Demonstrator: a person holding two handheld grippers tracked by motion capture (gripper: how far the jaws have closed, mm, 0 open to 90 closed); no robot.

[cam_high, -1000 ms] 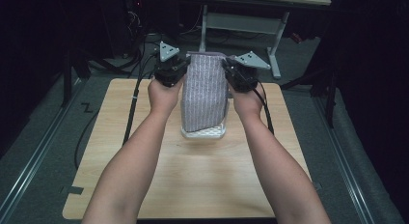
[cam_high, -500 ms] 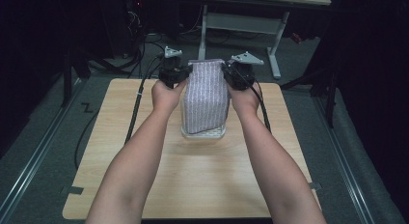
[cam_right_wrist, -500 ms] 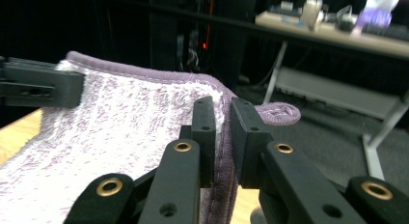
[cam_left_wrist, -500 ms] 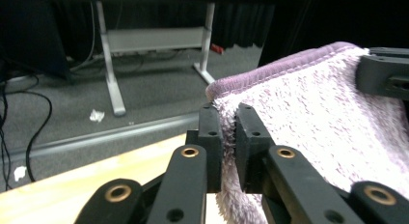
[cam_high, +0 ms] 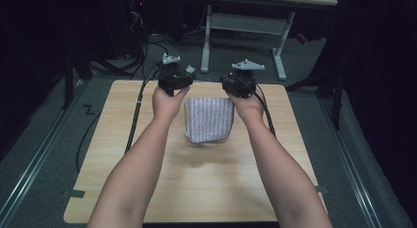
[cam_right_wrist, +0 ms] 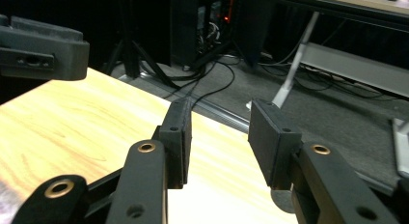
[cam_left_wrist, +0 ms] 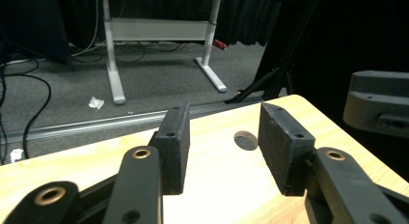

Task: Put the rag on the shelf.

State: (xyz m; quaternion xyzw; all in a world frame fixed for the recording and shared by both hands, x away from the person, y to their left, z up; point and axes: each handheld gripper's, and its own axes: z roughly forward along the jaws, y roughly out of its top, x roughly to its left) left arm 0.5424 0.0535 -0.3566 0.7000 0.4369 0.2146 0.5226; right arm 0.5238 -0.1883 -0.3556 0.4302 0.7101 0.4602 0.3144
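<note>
Dropped since the earlier frame, cloth (cam_high: 209,119) lies folded on desk (cam_high: 123,139); my left hand-held gripper (cam_left_wrist: 223,149) and right hand-held gripper (cam_right_wrist: 219,142) gape, released. Soft, light; I would pinch its corners.

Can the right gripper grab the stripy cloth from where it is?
Probably yes. The right gripper is open and empty, right at the far right corner of the folded cloth, which lies flat on the table. Nothing sits between them; it points away, so it would need to turn back.

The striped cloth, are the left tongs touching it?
Apart. The left gripper view shows the left tongs open over bare table, no striped cloth between them.
</note>
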